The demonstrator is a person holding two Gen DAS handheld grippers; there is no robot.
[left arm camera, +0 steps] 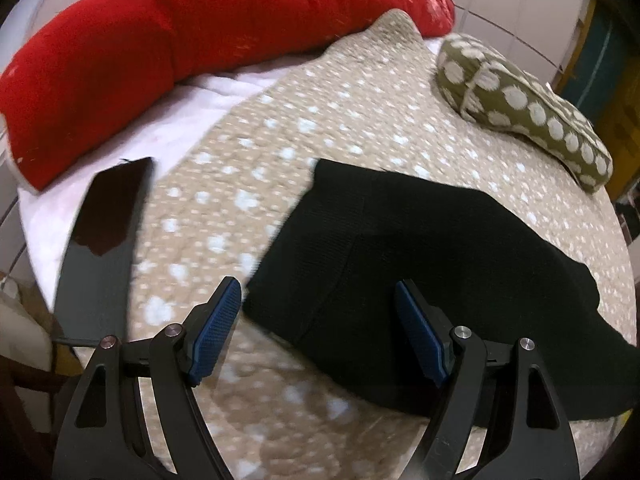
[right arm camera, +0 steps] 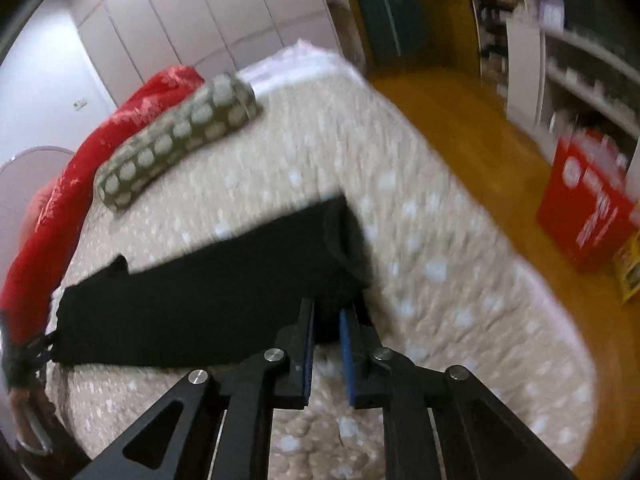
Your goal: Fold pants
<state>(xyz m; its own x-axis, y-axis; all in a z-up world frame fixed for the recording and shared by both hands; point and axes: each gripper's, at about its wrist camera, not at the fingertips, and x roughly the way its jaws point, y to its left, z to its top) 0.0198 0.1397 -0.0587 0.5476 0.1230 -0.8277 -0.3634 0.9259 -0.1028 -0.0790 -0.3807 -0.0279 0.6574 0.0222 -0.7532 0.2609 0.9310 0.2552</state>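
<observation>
Bed [left arm camera: 320, 120]: I see its beige spotted quilt carrying everything.
Red bolster [left arm camera: 180, 40]: along the bed's far edge.
Black pants [left arm camera: 400, 260]: folded flat, mid-bed, nearer me than the bolster.
Spotted pillow [left arm camera: 520, 112]: beyond the pants.
Left claw [left arm camera: 316, 328]: spread wide above the pants' near edge, gripping nothing.
Right claw [right arm camera: 328, 320]: slightly parted at the pants' corner; I can't tell whether the pads touch the cloth.

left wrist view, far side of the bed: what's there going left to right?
Red bolster → beige dotted quilt peak → green polka-dot cushion.
</observation>
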